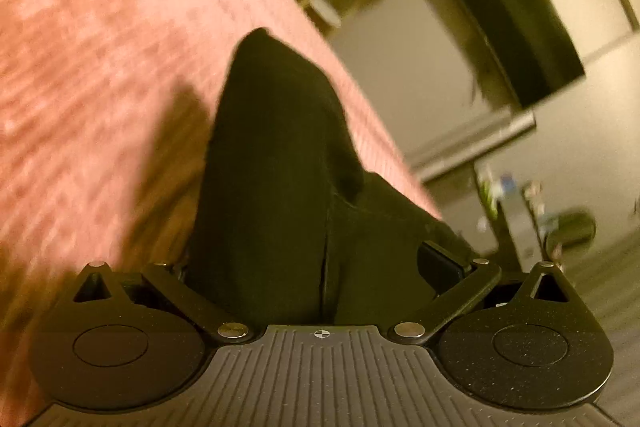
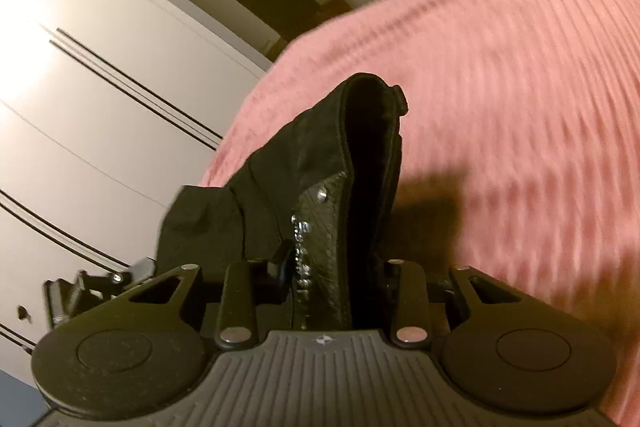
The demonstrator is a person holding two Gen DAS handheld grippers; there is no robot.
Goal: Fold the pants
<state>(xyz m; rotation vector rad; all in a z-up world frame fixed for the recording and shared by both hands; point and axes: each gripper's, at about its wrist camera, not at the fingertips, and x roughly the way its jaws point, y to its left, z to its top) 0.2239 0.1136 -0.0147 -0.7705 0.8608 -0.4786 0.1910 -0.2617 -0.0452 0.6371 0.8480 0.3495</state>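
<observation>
My fingertips hidden by black pants point(image 1: 272, 163) | left gripper point(image 1: 320, 267), right gripper point(image 2: 332, 259) both clamp them | pink blanket point(image 1: 100, 47) blurred | wardrobe point(image 2: 80, 87) behind.

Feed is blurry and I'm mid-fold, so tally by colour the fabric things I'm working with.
Black: 1, the pants, bunched in both grippers
Pink: 1, the ribbed blanket underneath
Total: 2
</observation>
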